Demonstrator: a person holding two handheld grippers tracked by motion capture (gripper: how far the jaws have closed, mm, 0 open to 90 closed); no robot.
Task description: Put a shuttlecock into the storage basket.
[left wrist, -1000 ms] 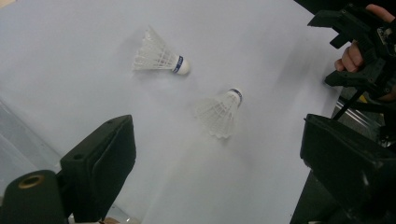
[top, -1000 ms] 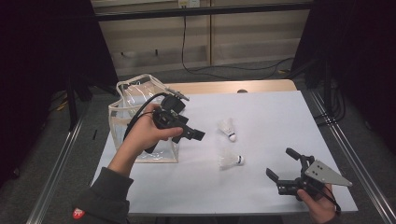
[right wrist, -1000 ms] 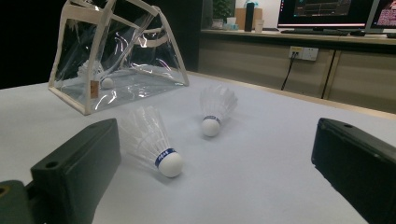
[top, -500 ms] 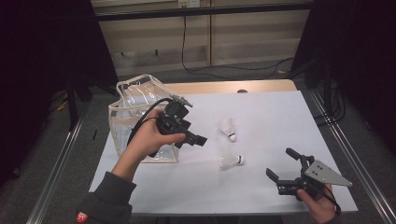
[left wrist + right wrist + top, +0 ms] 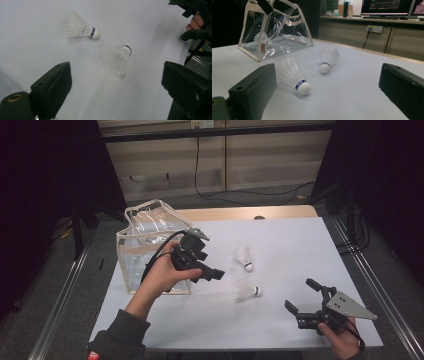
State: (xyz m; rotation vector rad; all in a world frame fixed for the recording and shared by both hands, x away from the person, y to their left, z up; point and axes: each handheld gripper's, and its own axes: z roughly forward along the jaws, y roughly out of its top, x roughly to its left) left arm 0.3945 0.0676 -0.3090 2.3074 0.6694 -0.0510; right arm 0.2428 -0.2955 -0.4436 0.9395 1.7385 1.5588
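1. We hold the left gripper released, empty, above the table beside the clear plastic bag
2. Our right gripper waits released at the near right
3. Two feathered shuttlecocks lie between them on the matte white table

No readable text anywhere. Blue band around the cork of the nearer shuttlecock, carrying small white lettering too blurred to make out; same on the farther shuttlecock toward the middle of the tabletop. Monitor screens beyond the far edge, showing lines of text too small to decipher.
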